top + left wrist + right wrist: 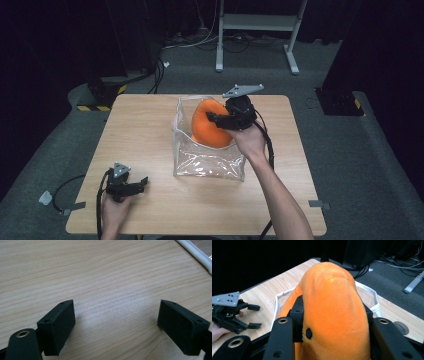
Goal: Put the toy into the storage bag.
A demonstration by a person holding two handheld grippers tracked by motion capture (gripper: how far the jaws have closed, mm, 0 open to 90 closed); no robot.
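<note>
Nearest, the left tool (142, 183) is resting on the wooden counter (150, 130), jaws apart and holding nothing. Farther off, the right tool (214, 119) is clamping a soft orange plush toy (207, 122), squeezing its yielding, likely light middle, over a clear plastic bag (210, 160).

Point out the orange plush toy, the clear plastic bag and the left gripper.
orange plush toy (334, 305), right gripper view, its fuzzy front between the jaws.
clear plastic bag (207, 162), high view, its near wall.
left gripper (144, 183), high view, between its open fingertips.
</note>
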